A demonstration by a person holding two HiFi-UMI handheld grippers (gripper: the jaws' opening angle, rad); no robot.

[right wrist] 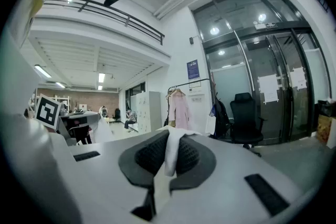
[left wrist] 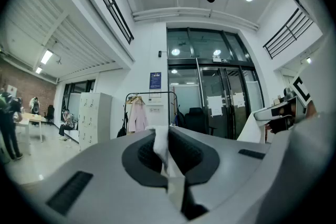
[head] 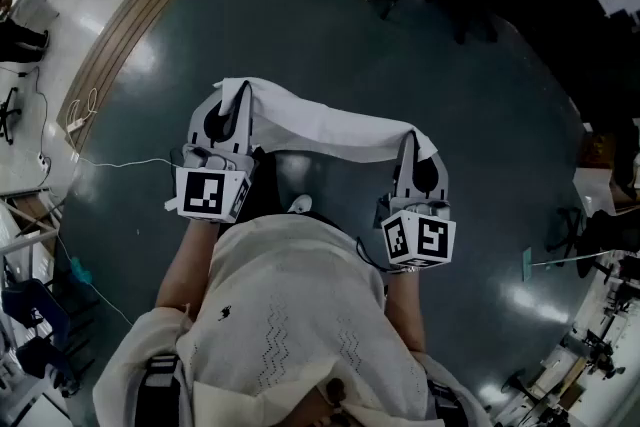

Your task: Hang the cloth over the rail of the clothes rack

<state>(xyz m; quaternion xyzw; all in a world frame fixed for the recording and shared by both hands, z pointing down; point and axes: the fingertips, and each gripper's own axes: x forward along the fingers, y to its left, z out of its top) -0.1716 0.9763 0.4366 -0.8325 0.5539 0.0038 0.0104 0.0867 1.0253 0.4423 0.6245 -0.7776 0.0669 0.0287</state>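
Carrying stage, by the look of it: not yet hung. Holding the white cloth [head: 320, 127] stretched across the middle of the head view, above the dark floor [head: 300, 25]. One end pinched in the left gripper [head: 238, 103], the other in the right gripper [head: 410, 153]. Borne out in both gripper views: jaws of each closed tight on a fold of white fabric, pads pressing it from either side.

Clothes rack [left wrist: 149, 94] well apart from the cloth, at the centre of the left gripper view against the white wall [left wrist: 152, 55] beside the glass doors [left wrist: 220, 97]. Pink garment [left wrist: 137, 117] hanging from its rail. Same rack just right of centre in the right gripper view; absent from the head view.

Next, most likely: walk up to the rack with both grips firm and the cloth spread. Lift above the rail and carry over the bare stretch to the right of the pink garment. Lower until draped on both sides, and only then let go.
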